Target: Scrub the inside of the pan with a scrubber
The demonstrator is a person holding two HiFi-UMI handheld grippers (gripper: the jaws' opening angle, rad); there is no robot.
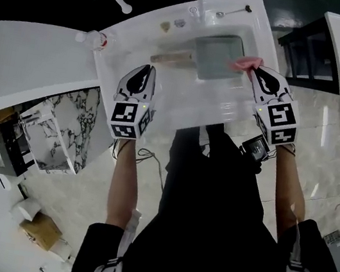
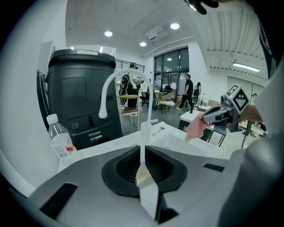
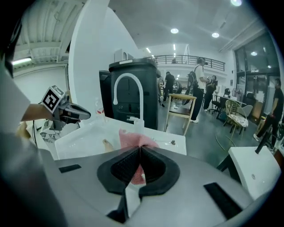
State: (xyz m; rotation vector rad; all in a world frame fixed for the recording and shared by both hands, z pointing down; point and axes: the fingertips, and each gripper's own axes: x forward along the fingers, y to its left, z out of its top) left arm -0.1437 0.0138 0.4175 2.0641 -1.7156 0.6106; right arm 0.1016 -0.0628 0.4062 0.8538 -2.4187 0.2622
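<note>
Press pink scrubber (image 1: 244, 63), clenched in fingers of right gripper (image 1: 255, 71), flat into pan (image 1: 220, 56) at far end of sink (image 1: 183, 98); part empty, clenched fingers of left gripper (image 1: 146, 70) to pin wooden handle (image 1: 171, 57).

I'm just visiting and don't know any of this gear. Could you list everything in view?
pan: one, grey with a wooden handle, in the sink basin
sink counter: one, white, in front of the person
faucet: one, white, arched, behind the basin
spoon: one, metal, on the counter behind the basin
water bottle: one, clear with a white cap, at the counter's left end
scrubber: one, pink, at the pan's right edge
dark bin: one, black, beyond the counter
bystanders: several, far back in the room
left gripper: one, white and black, shut and empty, left of the pan handle
right gripper: one, white and black, shut on the scrubber
</note>
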